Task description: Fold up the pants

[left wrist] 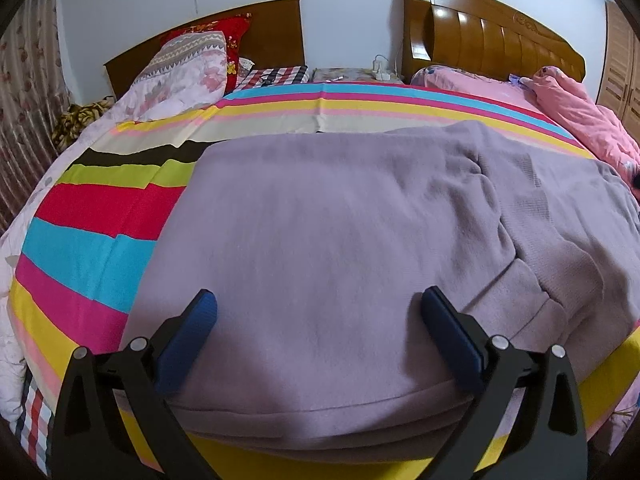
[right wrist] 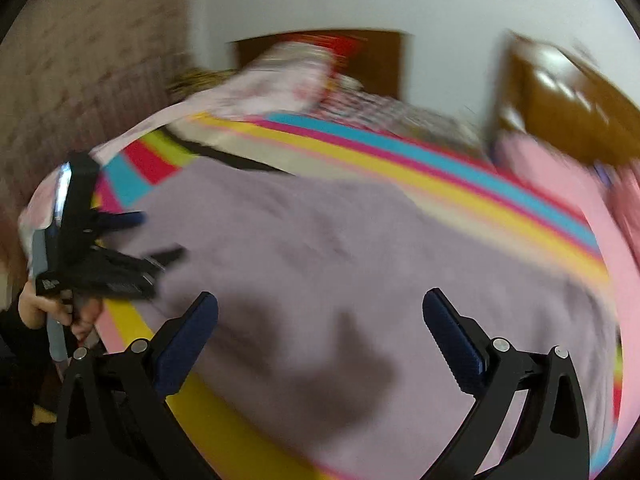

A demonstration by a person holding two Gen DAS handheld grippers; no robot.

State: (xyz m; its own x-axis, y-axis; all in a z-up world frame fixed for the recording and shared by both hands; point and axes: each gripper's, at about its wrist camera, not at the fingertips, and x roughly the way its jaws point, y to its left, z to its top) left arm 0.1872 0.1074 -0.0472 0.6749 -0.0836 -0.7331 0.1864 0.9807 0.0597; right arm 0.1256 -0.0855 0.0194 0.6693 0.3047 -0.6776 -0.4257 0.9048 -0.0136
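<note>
The lilac pants [left wrist: 340, 220] lie spread on the striped bedsheet [left wrist: 92, 236] of the bed, and both tools — left tool [left wrist: 319, 312] and right tool [right wrist: 320, 312] — hover over them, jaws wide, holding nothing.

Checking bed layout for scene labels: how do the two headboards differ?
The left headboard is a flat, plain, dark brown panel and sits lower; the right headboard is glossy, lighter orange-brown, taller, with curved vertical panels and a carved top. A red pillow leans on the left one; pink bedding lies below the right. Both are wooden, against the white wall.
</note>
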